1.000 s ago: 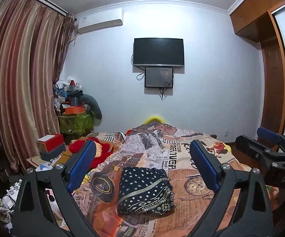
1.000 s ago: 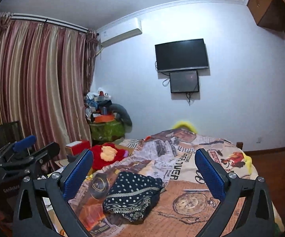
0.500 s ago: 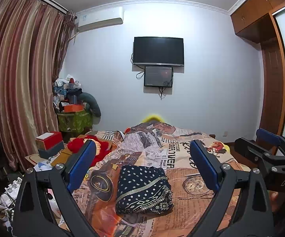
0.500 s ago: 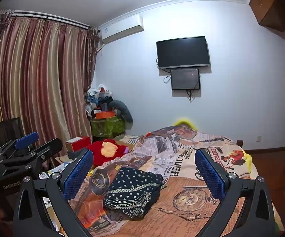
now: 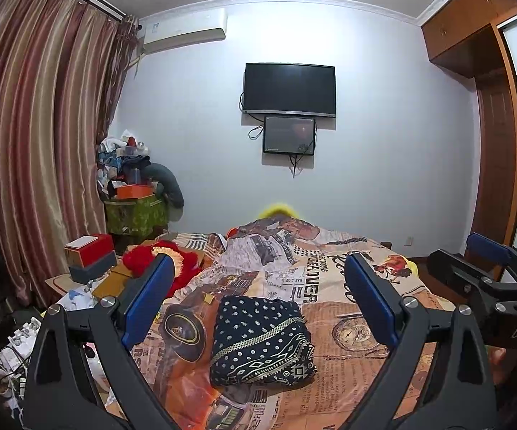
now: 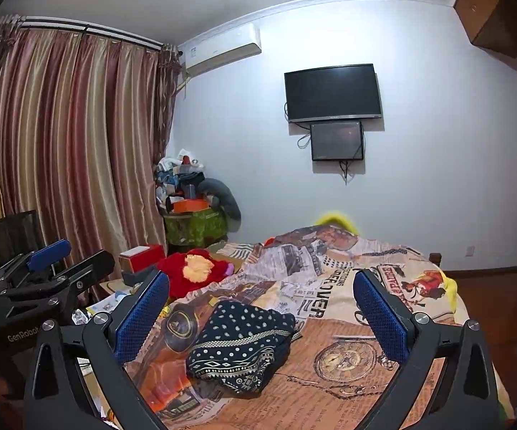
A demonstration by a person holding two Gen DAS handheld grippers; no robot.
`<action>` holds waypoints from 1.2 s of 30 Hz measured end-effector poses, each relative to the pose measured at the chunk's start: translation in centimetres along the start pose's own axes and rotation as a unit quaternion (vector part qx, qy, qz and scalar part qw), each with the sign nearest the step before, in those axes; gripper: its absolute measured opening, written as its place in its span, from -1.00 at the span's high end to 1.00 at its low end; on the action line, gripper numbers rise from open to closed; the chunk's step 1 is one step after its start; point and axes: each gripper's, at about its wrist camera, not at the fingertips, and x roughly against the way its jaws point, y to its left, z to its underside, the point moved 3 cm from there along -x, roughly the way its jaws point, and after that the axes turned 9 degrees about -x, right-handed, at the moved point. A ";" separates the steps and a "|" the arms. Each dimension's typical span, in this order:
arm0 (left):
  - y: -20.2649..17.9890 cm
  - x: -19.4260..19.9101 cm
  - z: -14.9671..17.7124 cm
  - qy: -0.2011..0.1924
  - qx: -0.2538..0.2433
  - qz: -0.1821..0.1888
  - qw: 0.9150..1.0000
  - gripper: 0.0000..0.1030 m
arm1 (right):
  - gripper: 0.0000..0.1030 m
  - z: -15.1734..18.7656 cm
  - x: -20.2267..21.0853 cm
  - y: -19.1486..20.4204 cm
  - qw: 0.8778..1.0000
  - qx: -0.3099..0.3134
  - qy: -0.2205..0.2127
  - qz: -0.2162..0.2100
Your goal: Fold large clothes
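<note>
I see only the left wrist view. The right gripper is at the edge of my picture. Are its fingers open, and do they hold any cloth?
Observer: In the right wrist view the right gripper is wide open, with nothing between its fingers.
Operator: Does it touch the folded dark garment?
Observer: No. The folded dark garment lies free on the bedspread, with no pad on it.
Operator: Where is my left gripper, seen from outside?
Observer: The left gripper is left of the bed, in front of the curtain.
</note>
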 end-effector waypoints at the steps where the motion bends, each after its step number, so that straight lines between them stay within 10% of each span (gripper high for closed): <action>1: 0.0 0.0 0.0 0.000 0.000 0.000 1.000 -0.87 | -0.99 0.0 0.0 0.0 1.000 0.000 0.000 0.000; 36: -1.0 0.7 0.1 0.002 0.006 0.015 1.000 -0.88 | -0.99 0.0 0.4 -0.4 1.000 -0.003 -0.007 -0.001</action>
